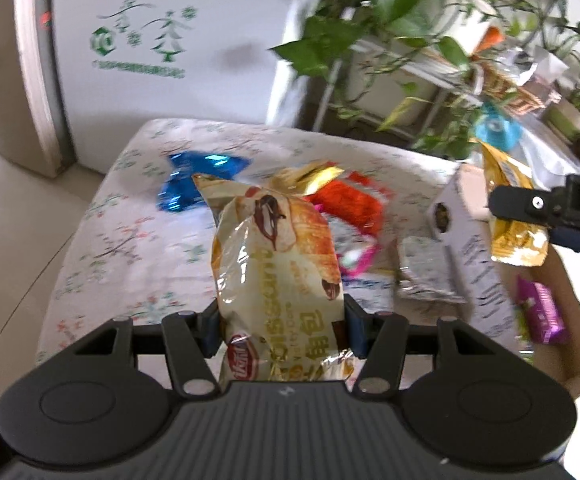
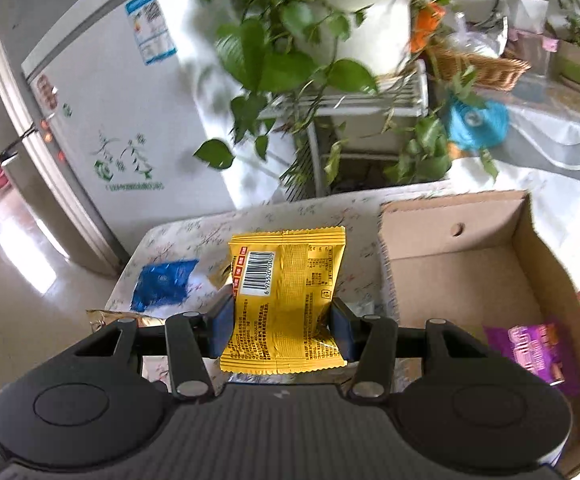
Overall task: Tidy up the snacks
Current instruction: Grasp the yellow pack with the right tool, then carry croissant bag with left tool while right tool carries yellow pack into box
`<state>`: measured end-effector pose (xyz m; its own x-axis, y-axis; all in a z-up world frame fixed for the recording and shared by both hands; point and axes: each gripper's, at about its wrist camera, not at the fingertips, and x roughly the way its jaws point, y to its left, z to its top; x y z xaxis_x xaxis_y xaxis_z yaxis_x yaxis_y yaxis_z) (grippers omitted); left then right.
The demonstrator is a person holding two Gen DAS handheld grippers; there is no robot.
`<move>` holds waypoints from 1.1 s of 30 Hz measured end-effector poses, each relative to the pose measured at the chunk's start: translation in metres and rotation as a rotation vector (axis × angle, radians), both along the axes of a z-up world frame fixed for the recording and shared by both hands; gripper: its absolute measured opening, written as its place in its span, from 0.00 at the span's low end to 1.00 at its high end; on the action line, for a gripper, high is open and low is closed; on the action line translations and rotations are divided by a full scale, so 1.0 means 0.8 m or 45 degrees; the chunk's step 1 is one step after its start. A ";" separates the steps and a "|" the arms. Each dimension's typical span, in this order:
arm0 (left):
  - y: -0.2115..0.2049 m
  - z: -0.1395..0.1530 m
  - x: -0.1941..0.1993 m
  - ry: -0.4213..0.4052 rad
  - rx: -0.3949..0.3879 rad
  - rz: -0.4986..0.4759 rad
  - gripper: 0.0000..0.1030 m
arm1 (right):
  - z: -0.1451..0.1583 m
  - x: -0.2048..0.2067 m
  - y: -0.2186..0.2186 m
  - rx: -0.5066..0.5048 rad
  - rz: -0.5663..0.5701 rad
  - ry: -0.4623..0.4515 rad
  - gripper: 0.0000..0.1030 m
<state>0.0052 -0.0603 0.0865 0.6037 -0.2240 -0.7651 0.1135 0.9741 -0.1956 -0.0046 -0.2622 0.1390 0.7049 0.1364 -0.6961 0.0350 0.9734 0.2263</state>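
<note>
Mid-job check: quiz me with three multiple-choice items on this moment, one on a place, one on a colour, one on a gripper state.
1. Where does the purple packet lie?
A. in the cardboard box
B. on the floor
C. on the fridge

2. What colour is the packet in the right gripper?
A. blue
B. yellow
C. red

3. What is the left gripper doing?
A. hanging open
B. shut on nothing
C. clamping the croissant packet

Answers: 1 A, it rests on the box floor. 2 B, the yellow packet sits between the fingers. 3 C, both pads press the wrapper's sides.

Both wrist cams fwd; share table [image 1: 138, 216], box [image 2: 469, 264].
</note>
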 end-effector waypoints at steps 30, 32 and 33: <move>-0.236 0.031 -0.017 -0.006 -0.151 -0.536 0.55 | 0.035 -0.037 -0.152 0.088 -0.429 -0.066 0.56; -0.246 0.027 -0.017 0.017 -0.166 -0.552 0.55 | 0.034 -0.037 -0.156 0.093 -0.441 -0.060 0.56; -0.250 0.027 -0.018 0.022 -0.167 -0.557 0.55 | 0.033 -0.037 -0.157 0.095 -0.446 -0.058 0.56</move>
